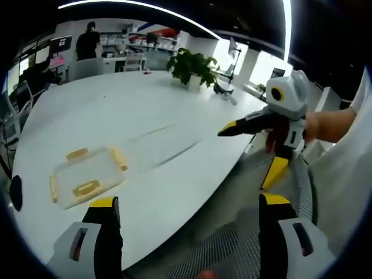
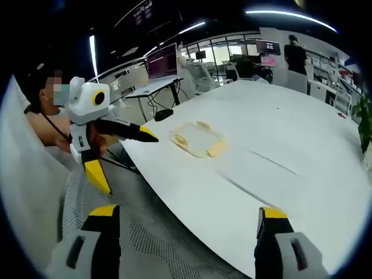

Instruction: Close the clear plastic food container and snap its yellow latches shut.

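A potted plant [image 1: 192,68] stood far beyond the fingers on the white surface [image 1: 116,110]; monitors [image 2: 162,60] glowed behind.

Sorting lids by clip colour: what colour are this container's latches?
Yellow latches on the clear container, shown best in the left gripper view.

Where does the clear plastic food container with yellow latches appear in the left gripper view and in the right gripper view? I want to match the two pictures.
Left gripper view: the container lies lower left on the white table, just above the left gripper.
Right gripper view: the container sits at centre, slightly above the middle, near the table's near edge.
Shared landmark: the two thin dark seam lines on the tabletop beside the container.
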`<state>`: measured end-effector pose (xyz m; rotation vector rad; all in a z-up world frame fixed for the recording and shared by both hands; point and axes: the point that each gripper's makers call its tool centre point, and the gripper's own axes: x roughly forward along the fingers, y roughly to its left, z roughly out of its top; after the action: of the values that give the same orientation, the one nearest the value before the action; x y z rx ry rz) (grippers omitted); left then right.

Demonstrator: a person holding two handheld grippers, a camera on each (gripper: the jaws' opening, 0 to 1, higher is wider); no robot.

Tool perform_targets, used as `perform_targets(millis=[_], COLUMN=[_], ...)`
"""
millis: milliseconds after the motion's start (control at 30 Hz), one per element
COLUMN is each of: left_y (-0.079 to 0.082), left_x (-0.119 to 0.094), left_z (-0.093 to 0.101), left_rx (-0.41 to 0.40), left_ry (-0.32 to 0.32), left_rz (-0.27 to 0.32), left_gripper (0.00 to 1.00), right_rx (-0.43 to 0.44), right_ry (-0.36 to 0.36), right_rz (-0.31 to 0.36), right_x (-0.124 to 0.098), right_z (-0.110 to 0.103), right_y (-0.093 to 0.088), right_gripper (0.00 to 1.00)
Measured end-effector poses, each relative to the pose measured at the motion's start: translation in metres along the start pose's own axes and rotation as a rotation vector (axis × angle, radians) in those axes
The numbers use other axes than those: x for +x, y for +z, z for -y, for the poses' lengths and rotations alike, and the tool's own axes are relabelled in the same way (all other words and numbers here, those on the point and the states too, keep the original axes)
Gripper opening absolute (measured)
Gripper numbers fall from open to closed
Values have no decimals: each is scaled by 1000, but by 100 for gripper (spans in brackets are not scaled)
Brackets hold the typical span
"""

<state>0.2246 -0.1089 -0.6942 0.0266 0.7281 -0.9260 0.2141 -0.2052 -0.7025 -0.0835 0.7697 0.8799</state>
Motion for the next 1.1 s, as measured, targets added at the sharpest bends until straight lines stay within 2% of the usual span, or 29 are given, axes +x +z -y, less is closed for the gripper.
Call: perform_targets(millis=[1100], left_y=[-1], left_x=[0], left_z=[0], left_rx=[2], left_ry=[2], left_rz=[-2], left_gripper=[99], right_rx=[18], right_ry=[5], right_rz=[25], right_x=[-2], right_z=[0], right_y=[4], right_gripper=[99])
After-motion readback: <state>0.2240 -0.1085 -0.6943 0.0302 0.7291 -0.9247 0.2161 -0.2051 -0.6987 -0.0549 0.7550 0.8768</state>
